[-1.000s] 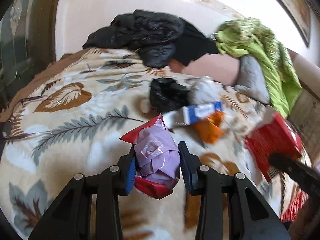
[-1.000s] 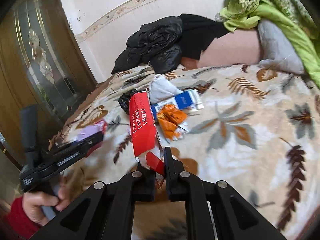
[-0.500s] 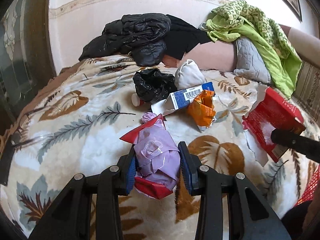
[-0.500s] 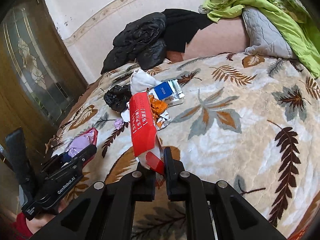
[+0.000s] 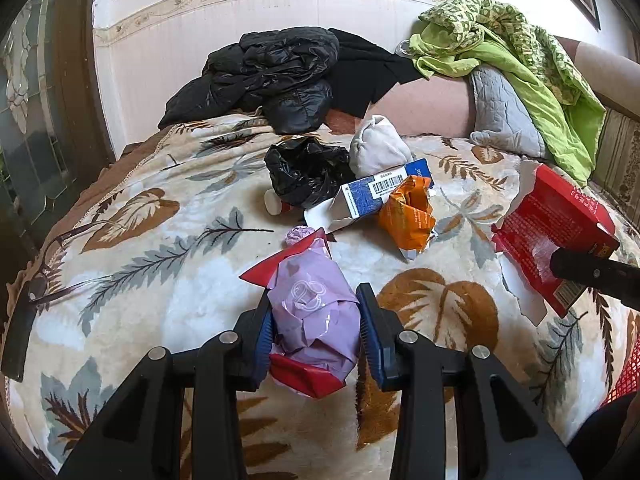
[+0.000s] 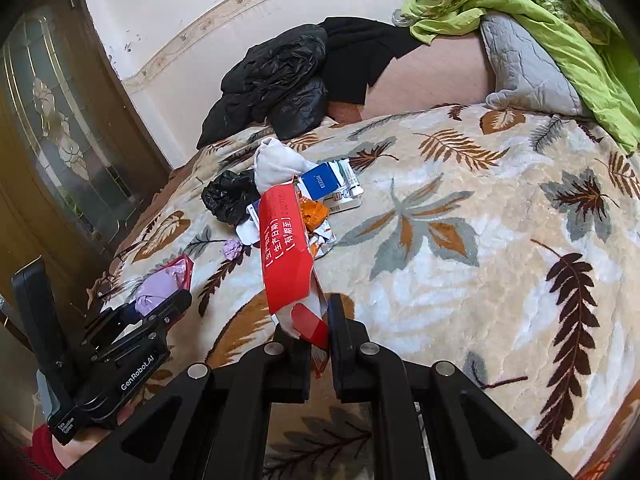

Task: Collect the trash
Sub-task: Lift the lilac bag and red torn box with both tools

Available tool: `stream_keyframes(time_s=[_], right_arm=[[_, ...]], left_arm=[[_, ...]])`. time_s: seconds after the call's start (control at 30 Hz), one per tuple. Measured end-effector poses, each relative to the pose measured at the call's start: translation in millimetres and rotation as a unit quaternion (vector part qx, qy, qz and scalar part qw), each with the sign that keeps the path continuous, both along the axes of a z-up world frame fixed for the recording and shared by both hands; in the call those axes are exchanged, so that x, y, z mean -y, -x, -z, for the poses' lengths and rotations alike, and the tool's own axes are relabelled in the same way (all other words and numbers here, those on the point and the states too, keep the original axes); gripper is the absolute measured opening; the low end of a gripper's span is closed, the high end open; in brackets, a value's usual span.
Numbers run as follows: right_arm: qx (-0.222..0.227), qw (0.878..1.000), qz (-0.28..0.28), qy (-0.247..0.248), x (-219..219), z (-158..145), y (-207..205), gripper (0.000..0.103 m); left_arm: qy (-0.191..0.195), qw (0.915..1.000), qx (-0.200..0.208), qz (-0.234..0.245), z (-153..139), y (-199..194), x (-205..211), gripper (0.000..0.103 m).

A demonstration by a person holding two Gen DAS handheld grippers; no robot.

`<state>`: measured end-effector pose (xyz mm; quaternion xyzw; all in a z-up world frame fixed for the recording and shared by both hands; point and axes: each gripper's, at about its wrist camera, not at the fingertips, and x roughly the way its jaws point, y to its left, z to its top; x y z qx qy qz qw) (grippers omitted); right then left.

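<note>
Trash: we have drawn back from the pile; left gripper [image 5: 316, 320] clamps the purple wad [image 5: 314, 316] at lower centre, right gripper [image 6: 319, 338] pinches the red carton [image 6: 286, 256], both ready for binning.

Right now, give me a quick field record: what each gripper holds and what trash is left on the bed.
left gripper: jaws shut on lilac bag with red wrapper
right gripper: jaws shut on torn red carton
left on blanket: black plastic bag, blue box, orange wrapper, white wad, small lilac scrap
bin: not in view
</note>
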<state>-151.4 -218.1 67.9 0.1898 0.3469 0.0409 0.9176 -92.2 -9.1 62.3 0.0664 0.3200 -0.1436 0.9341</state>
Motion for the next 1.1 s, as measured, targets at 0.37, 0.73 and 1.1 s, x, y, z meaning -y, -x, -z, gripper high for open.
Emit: stream_keyframes(time_s=[0.37, 0.73, 1.1], right_arm=[[0.002, 1.000, 0.003, -0.001, 2.6, -0.6, 2.1, 0.009], [0.002, 1.000, 0.004, -0.001, 2.5, -1.0, 2.5, 0.009], [0.002, 1.000, 0.005, 0.000, 3.9, -1.0, 3.4, 0.009]], left_arm=[[0.001, 1.0000, -0.001, 0.000, 0.1, 0.0, 0.3, 0.037], [0.001, 1.0000, -0.002, -0.001, 0.0, 0.3, 1.1, 0.037], [0.000, 1.0000, -0.002, 0.003, 2.6, 1.7, 2.3, 0.037]])
